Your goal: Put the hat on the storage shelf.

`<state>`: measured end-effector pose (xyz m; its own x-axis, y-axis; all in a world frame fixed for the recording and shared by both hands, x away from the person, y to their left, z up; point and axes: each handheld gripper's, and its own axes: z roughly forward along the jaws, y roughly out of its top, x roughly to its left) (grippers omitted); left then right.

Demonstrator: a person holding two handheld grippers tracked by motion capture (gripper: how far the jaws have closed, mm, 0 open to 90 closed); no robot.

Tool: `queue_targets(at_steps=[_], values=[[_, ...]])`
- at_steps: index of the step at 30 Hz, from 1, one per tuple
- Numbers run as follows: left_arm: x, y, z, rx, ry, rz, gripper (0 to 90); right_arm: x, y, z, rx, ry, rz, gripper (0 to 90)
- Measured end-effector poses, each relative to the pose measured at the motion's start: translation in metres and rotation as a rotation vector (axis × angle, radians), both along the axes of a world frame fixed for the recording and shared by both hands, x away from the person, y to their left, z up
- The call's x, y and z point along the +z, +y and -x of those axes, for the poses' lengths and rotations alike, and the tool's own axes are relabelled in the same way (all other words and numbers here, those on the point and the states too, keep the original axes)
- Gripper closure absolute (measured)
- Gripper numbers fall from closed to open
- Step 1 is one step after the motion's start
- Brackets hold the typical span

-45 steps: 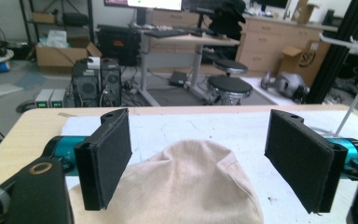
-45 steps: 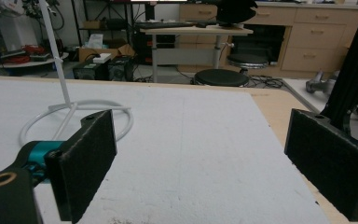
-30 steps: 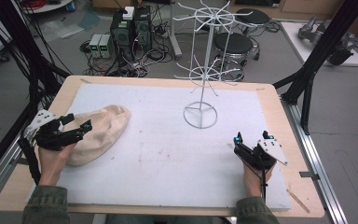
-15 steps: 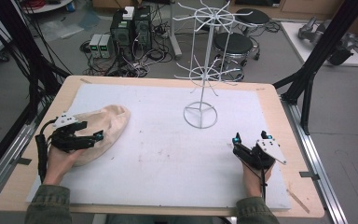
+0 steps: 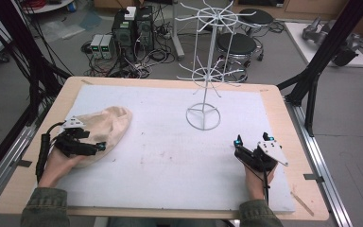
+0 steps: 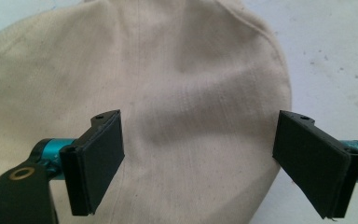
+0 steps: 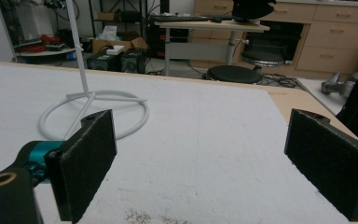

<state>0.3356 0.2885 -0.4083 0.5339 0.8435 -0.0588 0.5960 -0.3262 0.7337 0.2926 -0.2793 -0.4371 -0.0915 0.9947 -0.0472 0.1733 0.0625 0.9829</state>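
- The left gripper (image 5: pixel 94 146) is over the beige cap (image 5: pixel 105 128); its jaws just opened wider and press nothing.
- The right gripper (image 5: pixel 239 144), near the white wire stand (image 5: pixel 203 116), is wide open and empty.

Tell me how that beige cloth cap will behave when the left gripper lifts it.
The beige cloth cap looks soft and creased, so it will probably sag. Its thin fabric suggests little weight. The left gripper stands open over it, so only a fold may get pinched.

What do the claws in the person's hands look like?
Each claw is black with two flat, dark, rectangular pads on turquoise metal pieces. The left claw and the right claw each carry a grey three-cornered plate on top and trail a black cable. The person wears olive-green sleeves.
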Motion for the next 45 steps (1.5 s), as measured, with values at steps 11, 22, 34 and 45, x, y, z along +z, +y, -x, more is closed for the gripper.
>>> queue_targets(at_steps=[11, 22, 34, 45], values=[[-0.007, 0.004, -0.004, -0.013, 0.069, 0.003, 16.5, 0.0, 0.002, 0.0, 0.015, 0.007, -0.003, 8.2], [-0.012, 0.005, -0.005, -0.052, 0.109, -0.038, 18.5, 0.0, 0.002, 0.001, 0.015, 0.007, -0.001, 8.2], [-0.018, 0.004, -0.002, -0.102, 0.109, -0.093, 32.8, 0.0, 0.003, 0.0, 0.02, 0.01, 0.003, 8.2], [-0.018, 0.006, 0.002, -0.141, 0.078, -0.074, 52.6, -0.001, 0.003, 0.0, 0.019, 0.011, 0.012, 8.2]])
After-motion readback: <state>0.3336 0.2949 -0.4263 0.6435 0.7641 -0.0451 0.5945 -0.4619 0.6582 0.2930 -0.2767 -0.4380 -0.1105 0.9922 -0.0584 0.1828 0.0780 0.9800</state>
